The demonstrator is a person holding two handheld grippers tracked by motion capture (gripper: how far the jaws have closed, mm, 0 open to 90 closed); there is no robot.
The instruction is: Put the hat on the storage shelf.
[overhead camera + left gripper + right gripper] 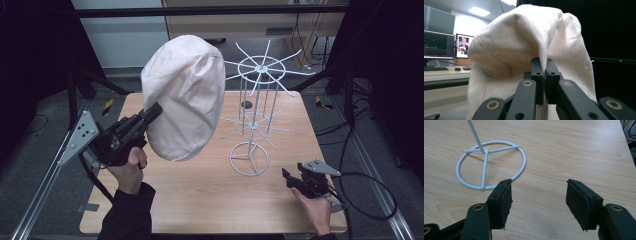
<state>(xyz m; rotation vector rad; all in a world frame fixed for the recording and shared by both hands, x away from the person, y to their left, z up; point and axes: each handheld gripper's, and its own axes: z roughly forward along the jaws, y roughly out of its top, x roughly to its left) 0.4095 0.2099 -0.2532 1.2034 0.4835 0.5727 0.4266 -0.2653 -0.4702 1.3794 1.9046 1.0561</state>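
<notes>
**Cap in the air, rack waiting**

My left gripper (152,113) has its jaws pinched tight on a fold of the cream cloth cap (185,97), and I'm holding it high above the left half of the bench (200,195). In the left gripper view the fabric is squeezed right between the two black pads, with the rest of the cap (524,50) billowing up and over them. It looks like a grip on the edge of the cloth, so the crown hangs open and free (handy, I'd judge, if it's meant to drop over a prong).

The white wire rack (255,110) stands upright toward the far right part of the bench, its spokes bare. The cap sits just to the left of it in the high view, lifted off the wood, though I can't tell whether cloth and wire touch.

My right gripper (289,179) rests low near the bench's near right corner, jaws wide apart and holding nothing. Its own view looks straight at the rack's ring base (491,165), just beyond my fingertips, perhaps ready to steady it.
</notes>
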